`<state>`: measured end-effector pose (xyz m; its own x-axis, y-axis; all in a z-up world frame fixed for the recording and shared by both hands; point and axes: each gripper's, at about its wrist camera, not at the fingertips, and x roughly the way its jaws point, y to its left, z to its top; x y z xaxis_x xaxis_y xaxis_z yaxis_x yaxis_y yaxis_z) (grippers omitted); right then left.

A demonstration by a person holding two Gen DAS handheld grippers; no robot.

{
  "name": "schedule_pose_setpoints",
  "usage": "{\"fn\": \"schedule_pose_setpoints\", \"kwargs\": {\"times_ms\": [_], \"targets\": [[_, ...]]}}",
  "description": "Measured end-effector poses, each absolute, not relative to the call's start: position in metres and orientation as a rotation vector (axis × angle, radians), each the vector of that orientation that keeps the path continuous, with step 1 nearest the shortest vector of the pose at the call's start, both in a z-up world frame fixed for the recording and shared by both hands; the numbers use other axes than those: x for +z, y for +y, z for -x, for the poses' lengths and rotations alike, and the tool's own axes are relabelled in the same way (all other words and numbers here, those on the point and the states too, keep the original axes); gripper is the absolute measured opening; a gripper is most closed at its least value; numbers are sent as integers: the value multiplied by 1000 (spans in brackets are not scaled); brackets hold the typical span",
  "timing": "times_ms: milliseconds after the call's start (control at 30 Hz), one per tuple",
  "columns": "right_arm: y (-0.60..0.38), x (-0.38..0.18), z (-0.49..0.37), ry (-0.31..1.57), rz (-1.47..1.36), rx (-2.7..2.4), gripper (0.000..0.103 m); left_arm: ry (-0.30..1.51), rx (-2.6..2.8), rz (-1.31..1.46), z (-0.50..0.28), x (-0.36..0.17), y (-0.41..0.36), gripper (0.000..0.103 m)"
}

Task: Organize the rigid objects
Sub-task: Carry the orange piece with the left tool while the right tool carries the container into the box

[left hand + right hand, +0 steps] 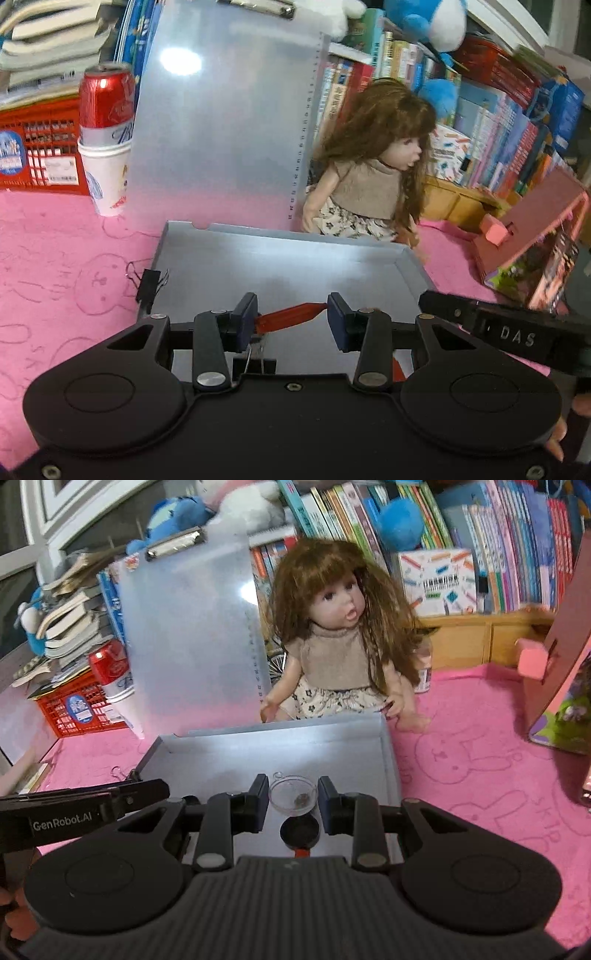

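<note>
Both grippers hang open over grey tray (pixel 410 275): left gripper (pixel 291 317) straddles red plastic stick (pixel 290 316), right gripper (pixel 293 799) a clear round dish (pixel 293 797). Light, stiff, likely slick; grip mid-stick, dish rim.

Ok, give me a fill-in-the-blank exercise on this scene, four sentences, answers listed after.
1. The red can stands in a white paper ____.
2. The doll sits just behind the grey ____.
3. The cloth under everything is coloured ____.
4. Between the fingers of the right gripper lies a small clear round ____.

Missing words: cup; tray; pink; dish
</note>
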<state>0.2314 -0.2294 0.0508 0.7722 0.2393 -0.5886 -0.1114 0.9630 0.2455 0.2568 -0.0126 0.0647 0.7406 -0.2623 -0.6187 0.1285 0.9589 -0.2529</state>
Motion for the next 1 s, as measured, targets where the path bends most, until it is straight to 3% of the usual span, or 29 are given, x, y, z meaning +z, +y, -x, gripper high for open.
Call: {"fn": "schedule_pose_setpoints", "kwargs": {"times_ms": [1000], "targets": [[-205,8,-292,728,-141,144,33,777,-127,105,-325,15,-21,40]]}}
